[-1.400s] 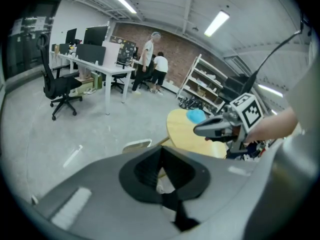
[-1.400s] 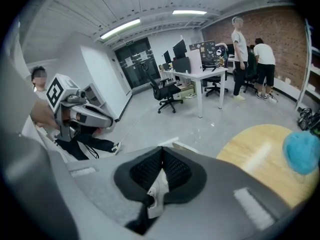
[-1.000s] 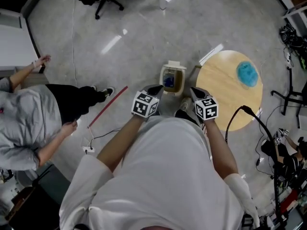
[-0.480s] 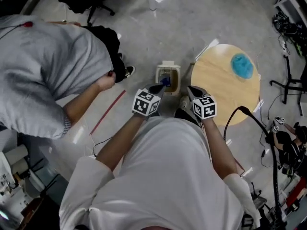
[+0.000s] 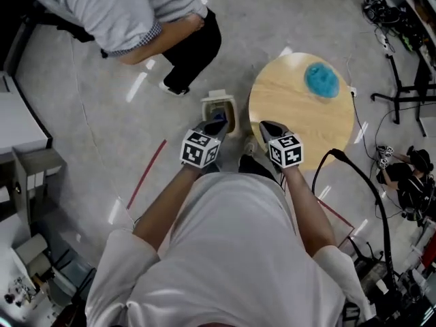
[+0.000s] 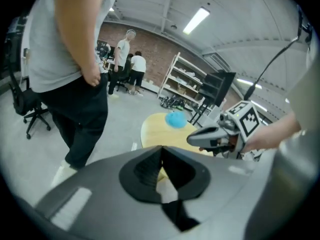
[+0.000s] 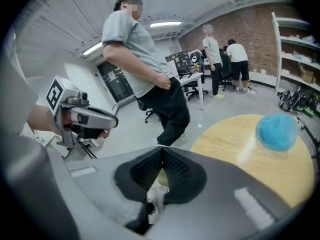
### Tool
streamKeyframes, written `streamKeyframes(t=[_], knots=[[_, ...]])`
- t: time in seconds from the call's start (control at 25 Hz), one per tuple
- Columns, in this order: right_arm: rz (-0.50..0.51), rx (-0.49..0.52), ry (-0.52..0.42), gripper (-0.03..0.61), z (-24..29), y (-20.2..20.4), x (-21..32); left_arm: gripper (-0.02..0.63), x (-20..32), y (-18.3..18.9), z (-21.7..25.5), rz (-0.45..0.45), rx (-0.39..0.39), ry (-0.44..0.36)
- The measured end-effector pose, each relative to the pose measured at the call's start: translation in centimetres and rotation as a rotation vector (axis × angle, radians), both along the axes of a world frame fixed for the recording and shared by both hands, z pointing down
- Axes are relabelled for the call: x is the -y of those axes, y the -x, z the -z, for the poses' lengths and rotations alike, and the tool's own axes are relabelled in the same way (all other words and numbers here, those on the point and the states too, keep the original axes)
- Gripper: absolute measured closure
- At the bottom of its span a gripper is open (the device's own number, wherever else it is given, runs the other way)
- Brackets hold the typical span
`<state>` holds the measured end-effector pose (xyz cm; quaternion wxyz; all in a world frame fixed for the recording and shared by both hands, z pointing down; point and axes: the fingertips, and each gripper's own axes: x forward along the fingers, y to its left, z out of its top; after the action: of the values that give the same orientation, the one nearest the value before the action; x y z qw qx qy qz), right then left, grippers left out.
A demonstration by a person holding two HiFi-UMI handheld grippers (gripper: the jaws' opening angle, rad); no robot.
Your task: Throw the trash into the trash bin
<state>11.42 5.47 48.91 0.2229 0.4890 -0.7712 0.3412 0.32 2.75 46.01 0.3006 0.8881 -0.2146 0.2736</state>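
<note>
A crumpled blue piece of trash point(image 5: 321, 79) lies on the far side of a round wooden table point(image 5: 293, 118). It also shows in the left gripper view point(image 6: 175, 119) and the right gripper view point(image 7: 276, 131). A small beige trash bin point(image 5: 219, 107) stands on the floor just left of the table. My left gripper point(image 5: 216, 124) hangs over the bin's near rim, jaws together and empty point(image 6: 160, 148). My right gripper point(image 5: 267, 127) is at the table's near-left edge, well short of the trash, shut on nothing point(image 7: 162, 149).
A person in a grey shirt and dark trousers point(image 5: 146, 9) bends over beyond the bin, close to it point(image 7: 145, 69). A red strip point(image 5: 146, 172) lies on the floor at left. Cables and stands point(image 5: 402, 176) crowd the right. Grey cabinets point(image 5: 27, 169) stand at left.
The other person has walked from the left side round to behind the bin. Both grippers have shifted sideways together, and bin and table now sit further left in the head view.
</note>
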Motion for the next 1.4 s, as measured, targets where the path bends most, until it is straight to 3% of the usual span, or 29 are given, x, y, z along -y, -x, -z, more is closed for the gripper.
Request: streamKeyframes(t=[0.6, 0.88, 1.4], knots=[[-0.097, -0.039, 0.012, 0.575, -1.0, -12.4, 0.1, 0.609, 0.2, -9.4, -0.8, -0.037, 0.009, 0.012], [-0.124, -0.058, 0.024, 0.557, -2.1, -16.5, 0.9, 0.611, 1.0, -12.0, -1.6, -0.041, 0.014, 0.022], [-0.269, -0.096, 0.037, 0.54, -3.8, -24.6, 3.0, 0.609, 2.8, -16.7, -2.3, -0.105, 0.017, 0.026]])
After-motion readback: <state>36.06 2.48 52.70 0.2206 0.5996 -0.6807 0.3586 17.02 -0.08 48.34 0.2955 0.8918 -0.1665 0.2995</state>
